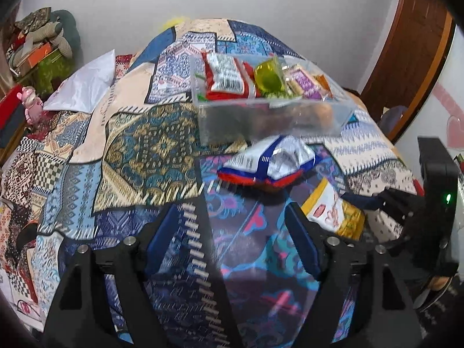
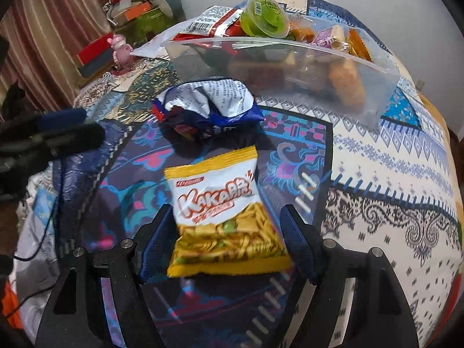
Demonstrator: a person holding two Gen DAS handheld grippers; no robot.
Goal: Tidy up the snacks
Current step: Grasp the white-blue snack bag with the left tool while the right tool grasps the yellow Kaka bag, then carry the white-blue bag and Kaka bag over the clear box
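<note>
A clear plastic bin (image 1: pixel 342 116) (image 2: pixel 377 92) holds several snacks, among them a green jelly cup (image 1: pixel 268 79) (image 2: pixel 265 17) and a red-and-silver pack (image 1: pixel 226 75) (image 2: pixel 208 21). In front of it lies a blue, white and red snack bag (image 1: pixel 269 165) (image 2: pixel 211 104). A yellow Kakaar chips bag (image 2: pixel 223 217) (image 1: pixel 333 211) lies nearer. My right gripper (image 2: pixel 226 246) is open with the chips bag between its fingers. My left gripper (image 1: pixel 232 246) is open and empty above the cloth, short of the blue bag.
A patchwork patterned cloth (image 1: pixel 145 145) (image 2: pixel 391 203) covers the bed. A white pillow (image 1: pixel 84 84) lies at the left. A pink toy (image 1: pixel 30 104) (image 2: pixel 120 47) and piled boxes (image 2: pixel 133 8) stand at the left. A wooden door (image 1: pixel 411 58) is at the right.
</note>
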